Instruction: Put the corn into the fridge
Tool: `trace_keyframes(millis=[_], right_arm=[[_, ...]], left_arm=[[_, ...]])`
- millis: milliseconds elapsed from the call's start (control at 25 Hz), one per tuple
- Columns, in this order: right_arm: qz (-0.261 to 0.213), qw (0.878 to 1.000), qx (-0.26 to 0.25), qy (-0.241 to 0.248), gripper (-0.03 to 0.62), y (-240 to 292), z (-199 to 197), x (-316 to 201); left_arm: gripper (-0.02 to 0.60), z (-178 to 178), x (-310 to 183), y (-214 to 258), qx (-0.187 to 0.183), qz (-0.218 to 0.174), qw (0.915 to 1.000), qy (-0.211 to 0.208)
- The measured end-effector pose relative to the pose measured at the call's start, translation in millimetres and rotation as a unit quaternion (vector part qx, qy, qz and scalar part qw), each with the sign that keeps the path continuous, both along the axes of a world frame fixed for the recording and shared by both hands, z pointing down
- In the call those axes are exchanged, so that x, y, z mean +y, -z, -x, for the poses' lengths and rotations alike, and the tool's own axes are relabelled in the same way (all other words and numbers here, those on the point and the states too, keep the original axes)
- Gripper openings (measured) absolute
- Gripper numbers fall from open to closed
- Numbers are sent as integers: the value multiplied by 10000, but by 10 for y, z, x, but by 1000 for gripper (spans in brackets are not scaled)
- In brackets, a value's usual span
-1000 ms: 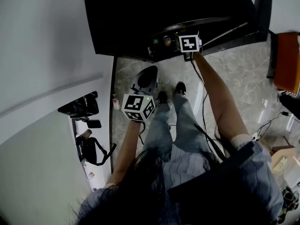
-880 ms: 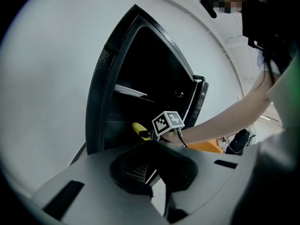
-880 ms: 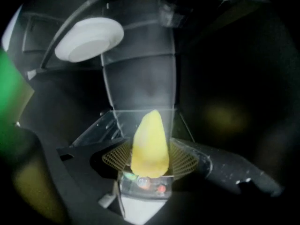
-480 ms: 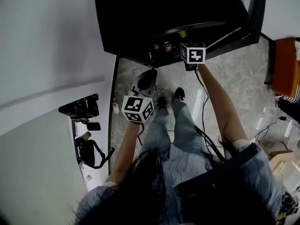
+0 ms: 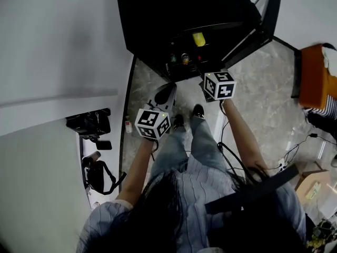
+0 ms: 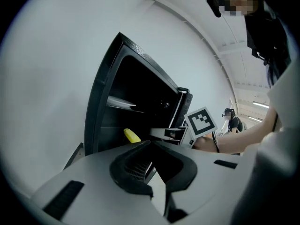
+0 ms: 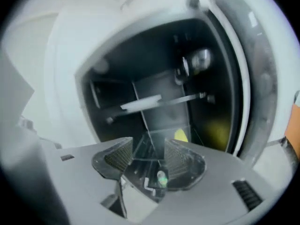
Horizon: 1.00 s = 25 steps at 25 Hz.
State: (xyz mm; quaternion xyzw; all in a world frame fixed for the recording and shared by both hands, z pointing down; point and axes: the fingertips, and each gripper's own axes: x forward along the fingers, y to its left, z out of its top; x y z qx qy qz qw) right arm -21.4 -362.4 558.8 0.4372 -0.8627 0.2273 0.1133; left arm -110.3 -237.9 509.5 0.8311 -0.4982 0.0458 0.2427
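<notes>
Yellow corn cob (image 5: 198, 38) lies lengthwise on a shelf inside the small black fridge (image 5: 174, 9), which stands on the floor against a white wall, its door (image 5: 266, 20) wide open.

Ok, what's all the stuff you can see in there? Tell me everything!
fridge: one, black, door open, ahead of the person
corn: one, yellow, inside the fridge
small items: about three, too small to name, at the fridge's lower front
orange object: one, orange, at the right edge
black gear: a few pieces, black, on the white surface at left
cardboard box: one, brown, lower right
floor: grey, stone-patterned
left gripper: one, grey, jaws together, empty
right gripper: one, grey, jaws apart and just been closing a little, nothing between them
</notes>
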Motion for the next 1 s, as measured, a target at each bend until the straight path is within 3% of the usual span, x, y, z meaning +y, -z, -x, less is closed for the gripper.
trace_keyframes(millis=[200, 480, 680, 1000], right_arm=[[-537, 9974, -366, -318, 161, 568, -23, 431], [-554, 9882, -1167, -820, 140, 978, -73, 1182], [-522, 9876, -1022, -1069, 123, 1011, -163, 1635], [-614, 9888, -833, -1075, 112, 1191, -232, 1971]], left_arm=[[9, -21, 210, 280, 173, -241, 9996, -39], [9, -24, 524, 654, 452, -678, 9965, -160], [9, -40, 786, 685, 298, -779, 9957, -400], [9, -76, 935, 785, 448, -846, 9944, -445]])
